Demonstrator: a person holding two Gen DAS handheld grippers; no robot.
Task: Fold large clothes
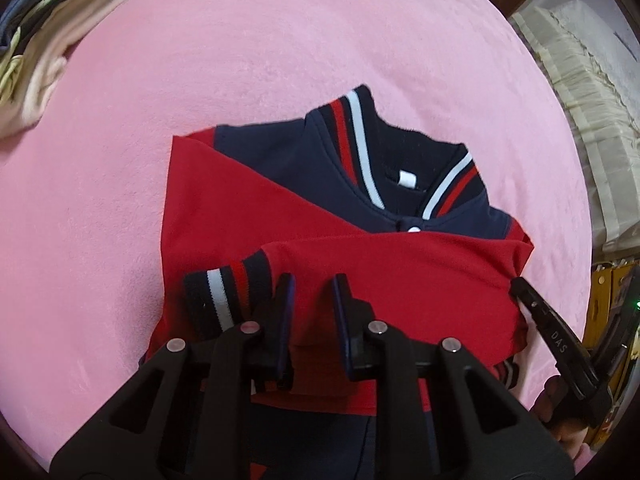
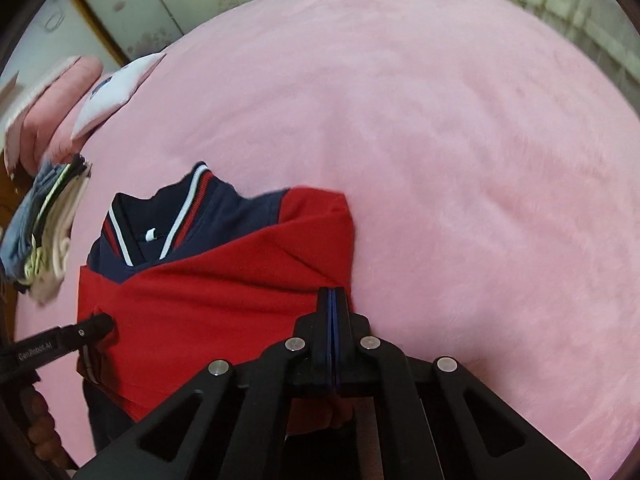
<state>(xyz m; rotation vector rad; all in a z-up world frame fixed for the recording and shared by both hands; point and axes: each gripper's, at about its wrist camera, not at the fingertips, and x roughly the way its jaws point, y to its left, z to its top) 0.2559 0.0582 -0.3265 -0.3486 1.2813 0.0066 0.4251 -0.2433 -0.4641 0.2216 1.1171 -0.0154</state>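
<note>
- Left gripper (image 1: 312, 300), nearest the lens, hovers with jaws apart over the red sleeve, gripping nothing.
- Jacket (image 1: 340, 240) lies on the pink bed (image 1: 280, 60), sleeves crossed; the fold should likely lift both sides evenly.
- Right gripper (image 2: 333, 300), pressed closed at the jacket's edge; cloth between its fingers cannot be confirmed.
- Hem sits hidden beneath both tools.

We note two matte-black grippers: left gripper (image 1: 313, 280), right gripper (image 2: 331, 294), with blue-edged pads, round silver pivot pins, white "DAS" and "GenRobot.AI" lettering.
</note>
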